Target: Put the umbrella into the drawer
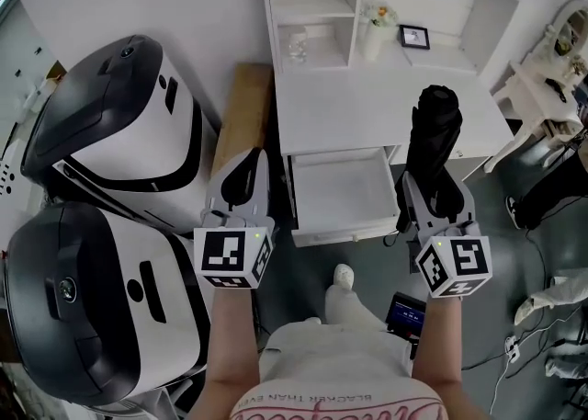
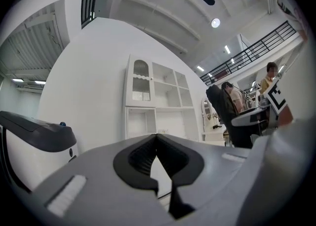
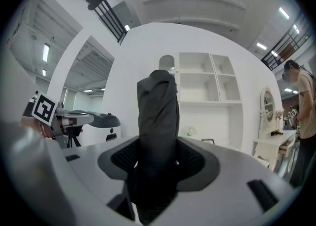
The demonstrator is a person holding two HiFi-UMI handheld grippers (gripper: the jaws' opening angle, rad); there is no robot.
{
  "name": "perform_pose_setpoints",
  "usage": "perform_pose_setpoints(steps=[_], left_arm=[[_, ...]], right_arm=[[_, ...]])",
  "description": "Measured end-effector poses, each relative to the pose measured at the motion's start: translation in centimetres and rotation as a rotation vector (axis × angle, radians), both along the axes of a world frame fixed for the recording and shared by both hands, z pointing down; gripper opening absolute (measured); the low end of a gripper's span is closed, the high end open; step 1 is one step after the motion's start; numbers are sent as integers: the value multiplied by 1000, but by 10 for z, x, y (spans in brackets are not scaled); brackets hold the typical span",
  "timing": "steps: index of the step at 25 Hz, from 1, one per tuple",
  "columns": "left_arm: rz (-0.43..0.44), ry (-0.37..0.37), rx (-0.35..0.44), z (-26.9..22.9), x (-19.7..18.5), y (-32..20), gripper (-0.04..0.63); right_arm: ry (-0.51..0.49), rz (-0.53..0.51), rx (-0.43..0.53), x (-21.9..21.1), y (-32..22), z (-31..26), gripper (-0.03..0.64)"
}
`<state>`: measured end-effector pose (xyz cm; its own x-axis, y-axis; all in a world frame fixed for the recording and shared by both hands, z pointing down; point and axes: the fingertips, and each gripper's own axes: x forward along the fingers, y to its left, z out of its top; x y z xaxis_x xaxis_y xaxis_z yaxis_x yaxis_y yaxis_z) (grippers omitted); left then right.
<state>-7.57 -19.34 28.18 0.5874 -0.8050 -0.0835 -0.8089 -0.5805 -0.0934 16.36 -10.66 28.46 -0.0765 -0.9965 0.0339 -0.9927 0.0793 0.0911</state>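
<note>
The folded black umbrella point(image 1: 435, 147) stands clamped between the right gripper's point(image 1: 434, 199) jaws, at the near edge of the white desk point(image 1: 367, 106) and just right of the open drawer point(image 1: 344, 232). The left gripper point(image 1: 246, 170), its jaws together on nothing, hovers left of the drawer. The shirt lettering point(image 1: 335, 399) partly reads "THAN EVER".

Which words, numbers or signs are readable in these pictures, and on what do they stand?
"BLACKAR THAN EVE", upside down, cut off: shirt.
Square markers, no letters: left cube, right cube.
Too small to read: frame, phone.
</note>
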Motion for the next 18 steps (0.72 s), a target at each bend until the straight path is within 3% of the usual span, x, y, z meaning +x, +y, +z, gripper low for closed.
perform_pose_setpoints(steps=[9, 18], left_arm=[[-71, -32, -21, 9, 40, -60, 9], [-158, -47, -67, 29, 59, -105, 9]], right_arm=[[1, -82, -42, 41, -77, 16, 235], [-15, -206, -115, 51, -139, 50, 235]])
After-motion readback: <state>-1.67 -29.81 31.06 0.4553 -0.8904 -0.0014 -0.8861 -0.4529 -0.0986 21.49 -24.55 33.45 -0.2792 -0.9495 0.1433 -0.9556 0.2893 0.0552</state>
